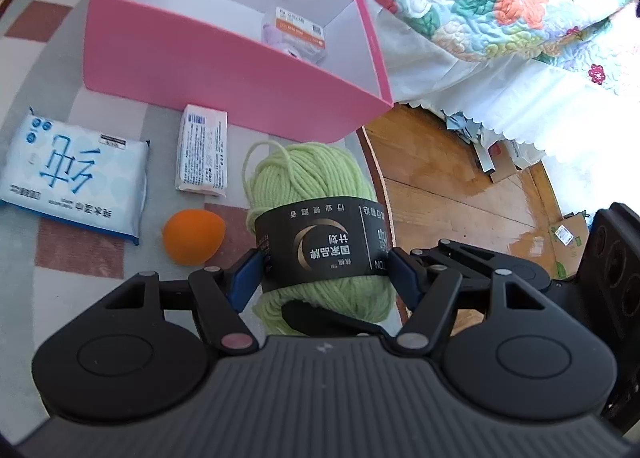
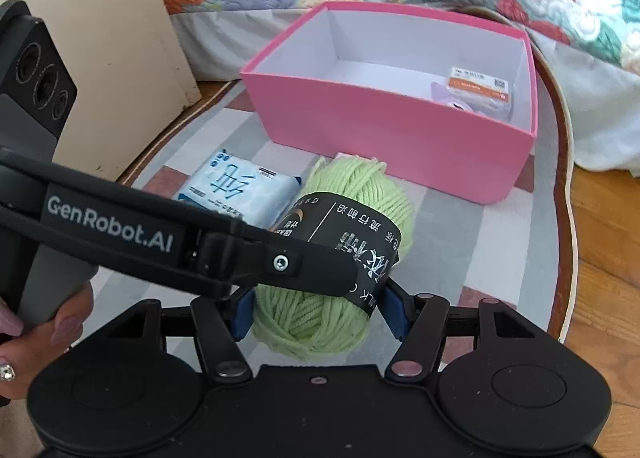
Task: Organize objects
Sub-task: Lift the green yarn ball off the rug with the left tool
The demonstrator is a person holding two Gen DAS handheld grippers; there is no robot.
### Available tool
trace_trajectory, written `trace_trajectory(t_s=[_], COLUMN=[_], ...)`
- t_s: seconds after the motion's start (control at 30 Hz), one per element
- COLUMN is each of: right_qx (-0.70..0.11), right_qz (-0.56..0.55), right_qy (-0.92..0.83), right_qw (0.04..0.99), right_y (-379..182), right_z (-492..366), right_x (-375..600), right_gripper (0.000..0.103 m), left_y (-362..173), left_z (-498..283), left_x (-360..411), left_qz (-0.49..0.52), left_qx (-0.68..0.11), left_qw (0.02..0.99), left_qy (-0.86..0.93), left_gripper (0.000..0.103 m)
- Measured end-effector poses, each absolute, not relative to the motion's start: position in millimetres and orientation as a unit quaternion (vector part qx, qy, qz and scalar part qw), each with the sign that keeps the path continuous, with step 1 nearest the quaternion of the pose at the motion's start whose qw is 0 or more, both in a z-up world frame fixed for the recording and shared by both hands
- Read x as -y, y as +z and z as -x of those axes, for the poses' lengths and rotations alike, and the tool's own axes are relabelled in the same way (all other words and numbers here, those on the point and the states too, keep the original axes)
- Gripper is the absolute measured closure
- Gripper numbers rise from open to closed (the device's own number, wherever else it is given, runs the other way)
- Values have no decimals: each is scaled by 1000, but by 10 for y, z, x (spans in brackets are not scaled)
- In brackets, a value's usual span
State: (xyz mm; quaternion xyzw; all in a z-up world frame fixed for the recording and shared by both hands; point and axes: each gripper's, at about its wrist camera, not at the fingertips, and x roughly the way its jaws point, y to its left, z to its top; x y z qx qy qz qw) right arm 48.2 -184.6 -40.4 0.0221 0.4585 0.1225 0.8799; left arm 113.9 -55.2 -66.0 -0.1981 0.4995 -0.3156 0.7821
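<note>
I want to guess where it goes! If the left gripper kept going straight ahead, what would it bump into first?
Probably the tall pink cardboard box. The left gripper is carrying the fuzzy green yarn ball, so the yarn would likely touch the box's near wall first, though depth is unclear.

Daylight fills both of my views, bright and even. Glare shines off the wooden floor [image 1: 460, 194] at three o'clock. My own black body sits dark at six o'clock. Fisheye bending curves the edges; the corners go black; focus is sharp throughout.
</note>
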Motion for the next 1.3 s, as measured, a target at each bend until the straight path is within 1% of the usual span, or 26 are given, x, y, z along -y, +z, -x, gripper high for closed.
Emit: trace_trajectory(t_s=[0.33, 0.47, 0.63, 0.83, 1.3], right_qx=[-440, -423, -399, -391, -377], right_qz=[-8, -20, 9, 20, 60], right_qy=[145, 160, 175, 181, 201], right_qw=[886, 892, 900, 902, 902], right_y=[-148, -49, 68, 128, 370], right_z=[-402, -376, -324, -337, -419], right_x=[1719, 1723, 1698, 1705, 1724], right_gripper=[34, 32, 31, 31, 30], left_y=[-387, -251, -138, 6, 346], left_z=[-1001, -980, -953, -884, -1008], left_x=[417, 380, 386, 496, 631], left_qz=[196, 190, 183, 139, 97], left_qx=[-490, -485, -478, -463, -473], left_qw=[794, 801, 808, 829, 831], left_qy=[-303, -297, -293, -282, -277], left_gripper=[36, 36, 36, 36, 36])
